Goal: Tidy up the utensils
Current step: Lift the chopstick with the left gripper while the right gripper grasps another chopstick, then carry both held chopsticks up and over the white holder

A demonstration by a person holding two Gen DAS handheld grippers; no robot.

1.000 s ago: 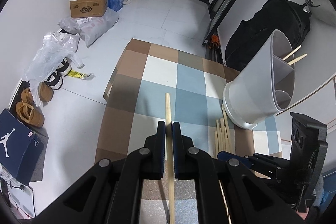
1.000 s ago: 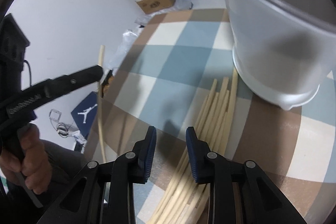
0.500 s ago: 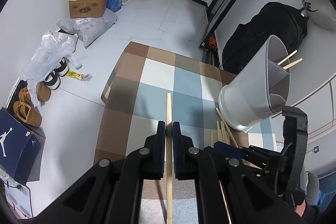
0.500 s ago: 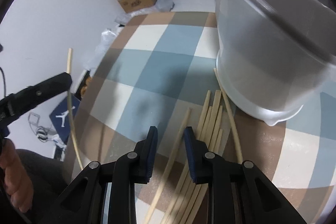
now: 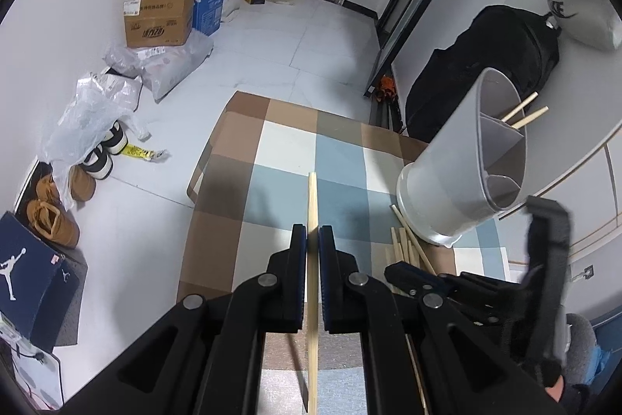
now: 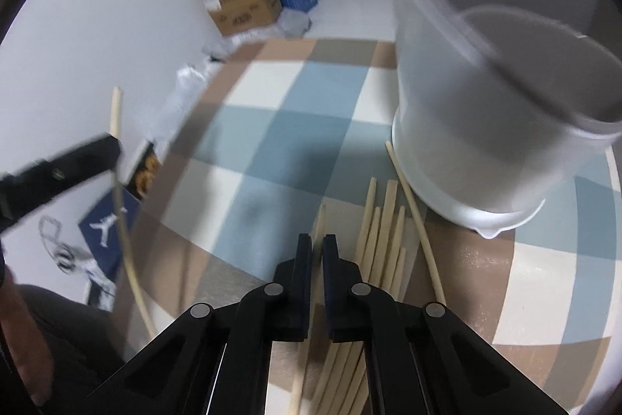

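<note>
Chopstick sorting on a checked cloth, both tongs pinching.

Checked tablecloth (image 5: 342, 158), matte, in brown, blue and white squares. Smooth grey plastic holder (image 5: 466, 174), tapered and partitioned, holds two chopsticks. Pale wooden chopsticks (image 6: 383, 232) lie loose at its base. Left gripper (image 5: 312, 240) pinches one chopstick (image 5: 312, 197); right gripper (image 6: 317, 244), jaws just closed, nips another (image 6: 319, 220).

Even, dim indoor light, soft shadows, strong fisheye bending with dark corners; right wrist view motion-blurred.
</note>
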